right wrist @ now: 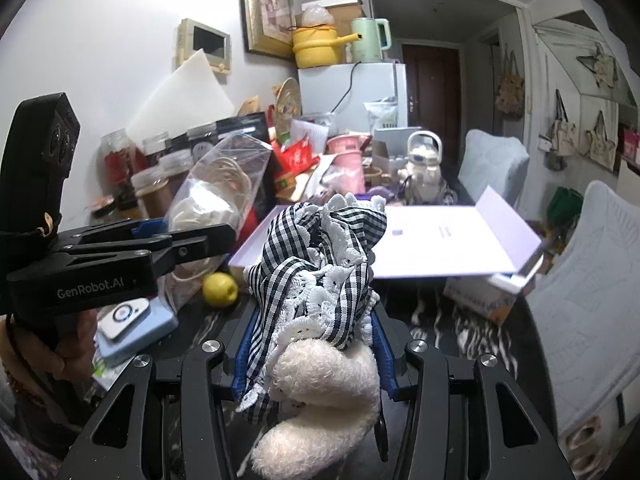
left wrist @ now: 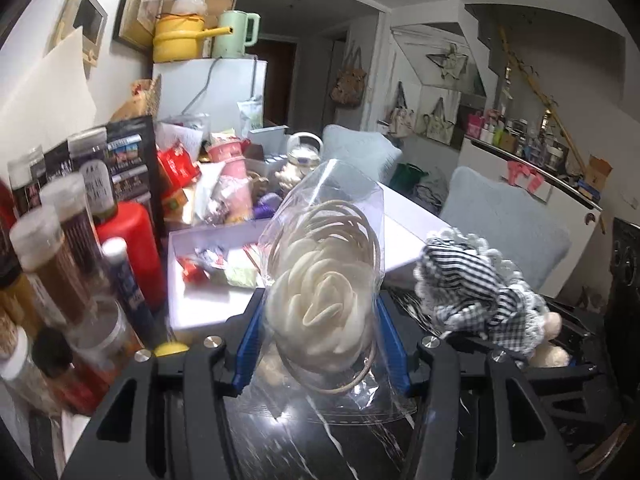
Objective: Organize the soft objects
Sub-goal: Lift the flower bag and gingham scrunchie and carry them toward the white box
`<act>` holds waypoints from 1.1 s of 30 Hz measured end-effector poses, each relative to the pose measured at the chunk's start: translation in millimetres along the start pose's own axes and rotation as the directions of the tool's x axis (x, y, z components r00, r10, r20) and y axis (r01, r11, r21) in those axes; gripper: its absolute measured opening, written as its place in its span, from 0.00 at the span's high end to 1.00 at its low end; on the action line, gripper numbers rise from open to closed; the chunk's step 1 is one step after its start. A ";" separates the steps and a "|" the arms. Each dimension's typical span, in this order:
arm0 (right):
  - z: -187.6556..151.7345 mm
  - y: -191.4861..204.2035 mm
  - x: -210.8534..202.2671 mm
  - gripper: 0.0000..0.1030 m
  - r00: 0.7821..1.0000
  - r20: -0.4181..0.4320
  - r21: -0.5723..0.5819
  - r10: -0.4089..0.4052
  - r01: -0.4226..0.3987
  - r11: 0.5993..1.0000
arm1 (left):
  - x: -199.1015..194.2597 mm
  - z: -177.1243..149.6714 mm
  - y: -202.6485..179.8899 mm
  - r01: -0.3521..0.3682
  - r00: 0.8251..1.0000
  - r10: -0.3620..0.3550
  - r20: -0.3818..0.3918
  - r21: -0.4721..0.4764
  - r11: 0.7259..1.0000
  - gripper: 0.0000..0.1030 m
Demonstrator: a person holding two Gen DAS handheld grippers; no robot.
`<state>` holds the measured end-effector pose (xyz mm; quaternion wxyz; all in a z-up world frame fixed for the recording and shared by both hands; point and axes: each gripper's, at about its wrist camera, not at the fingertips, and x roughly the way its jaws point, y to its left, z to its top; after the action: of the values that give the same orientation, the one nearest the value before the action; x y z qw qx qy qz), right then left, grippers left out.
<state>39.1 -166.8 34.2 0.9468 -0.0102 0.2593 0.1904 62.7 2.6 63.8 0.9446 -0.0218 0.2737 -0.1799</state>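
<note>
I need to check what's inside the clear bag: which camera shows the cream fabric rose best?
The left wrist view: the cream fabric rose fills the centre, petals clear through the clear bag gripped by the left gripper. The right wrist view shows the bag only side-on, contents a pale blur.

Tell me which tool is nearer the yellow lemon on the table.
Left. The left tool hangs just above the lemon; the right tool, gripping the checked doll, sits off to its side.
</note>
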 end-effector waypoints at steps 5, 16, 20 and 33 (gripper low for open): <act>22.0 -13.2 10.6 0.53 1.000 0.015 0.000 -0.022 0.022 1.000 | 14.5 23.5 9.2 -0.029 0.999 0.029 0.030 -0.006 1.000 0.49; 63.7 -34.4 50.9 0.53 0.999 0.047 -0.030 -0.025 0.026 0.999 | 54.2 61.7 15.8 -0.081 0.993 0.080 0.083 0.006 0.997 0.49; 75.9 -39.6 69.5 0.53 0.998 0.058 -0.036 -0.020 0.022 0.999 | 69.2 73.1 22.6 -0.082 0.992 0.082 0.094 -0.005 0.997 0.49; 118.4 -52.5 129.7 0.53 0.995 0.099 -0.047 -0.005 0.010 0.999 | 122.4 104.4 73.3 -0.136 0.984 0.145 0.101 -0.090 0.987 0.49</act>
<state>218.8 -155.4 68.2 0.9586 -0.0241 0.2075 0.1933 237.7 22.0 79.9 0.9665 -0.0510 0.2308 -0.1000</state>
